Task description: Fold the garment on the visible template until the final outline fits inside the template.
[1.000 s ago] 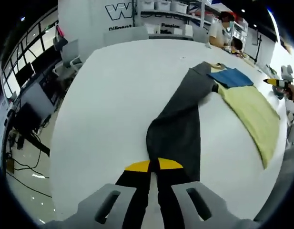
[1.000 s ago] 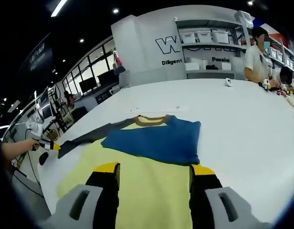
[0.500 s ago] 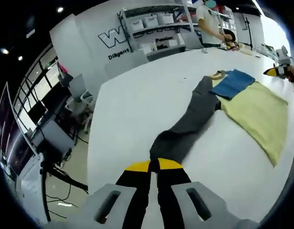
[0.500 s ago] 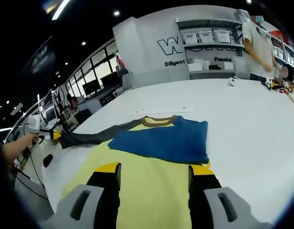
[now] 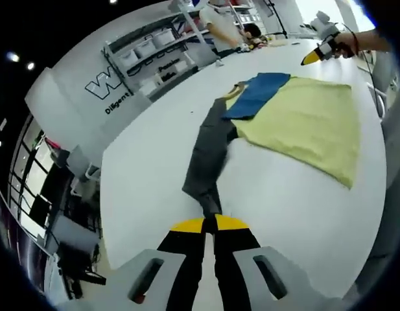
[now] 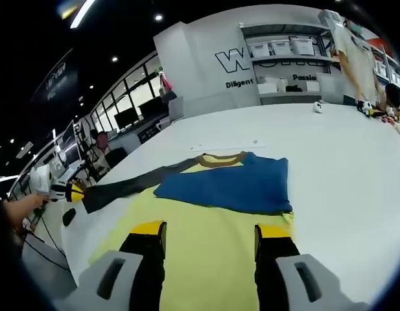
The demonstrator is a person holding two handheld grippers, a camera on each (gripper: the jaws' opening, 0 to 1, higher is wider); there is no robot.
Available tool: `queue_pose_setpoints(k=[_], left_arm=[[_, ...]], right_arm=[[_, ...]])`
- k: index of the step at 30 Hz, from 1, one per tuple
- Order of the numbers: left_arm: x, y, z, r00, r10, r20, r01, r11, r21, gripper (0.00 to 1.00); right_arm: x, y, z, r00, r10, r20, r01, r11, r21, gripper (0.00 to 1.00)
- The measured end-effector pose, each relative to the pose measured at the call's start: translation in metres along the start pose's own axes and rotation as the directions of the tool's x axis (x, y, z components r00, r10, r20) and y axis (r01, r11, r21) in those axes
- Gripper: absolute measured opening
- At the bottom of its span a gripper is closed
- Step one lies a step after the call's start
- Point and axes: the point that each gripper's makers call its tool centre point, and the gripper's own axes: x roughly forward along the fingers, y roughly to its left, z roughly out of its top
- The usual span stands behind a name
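Between the left gripper (image 5: pixel 209 225) jaws, pressed together, sits the cuff of the one dark grey sleeve (image 5: pixel 206 159), its long axis running straight away toward the yellow garment (image 5: pixel 300 126) with one blue sleeve (image 5: pixel 258 94) folded across; farther off, the right gripper (image 6: pixel 209 230) hovers, jaws apart, over the hem.
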Motion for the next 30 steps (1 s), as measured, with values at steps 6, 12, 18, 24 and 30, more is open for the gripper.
queue_pose_setpoints(k=[6,12,18,24,30], left_arm=[[0.004,-0.03,0.005,0.998,-0.065,0.017,0.066,0.998,-0.025,0.07],[0.013,-0.05,0.003,0.992,-0.125,0.014,0.126,0.99,-0.071,0.08],[0.022,-0.067,-0.016,0.983,-0.185,-0.02,0.176,0.96,-0.217,0.11],[0.015,-0.069,-0.021,0.982,-0.186,-0.017,0.173,0.94,-0.295,0.37],[0.005,-0.043,-0.037,0.997,-0.067,-0.04,0.042,0.893,-0.449,0.42]], right_arm=[[0.0,0.006,0.0,1.0,0.016,-0.002,-0.016,1.0,-0.001,0.51],[-0.001,0.01,-0.005,1.0,0.023,-0.016,-0.023,1.0,-0.003,0.5],[-0.002,0.009,-0.006,1.0,0.02,-0.018,-0.02,1.0,0.001,0.51],[-0.003,0.009,-0.006,1.0,0.016,-0.016,-0.016,1.0,0.007,0.51],[-0.004,0.012,-0.002,1.0,0.023,-0.006,-0.023,1.0,0.009,0.52]])
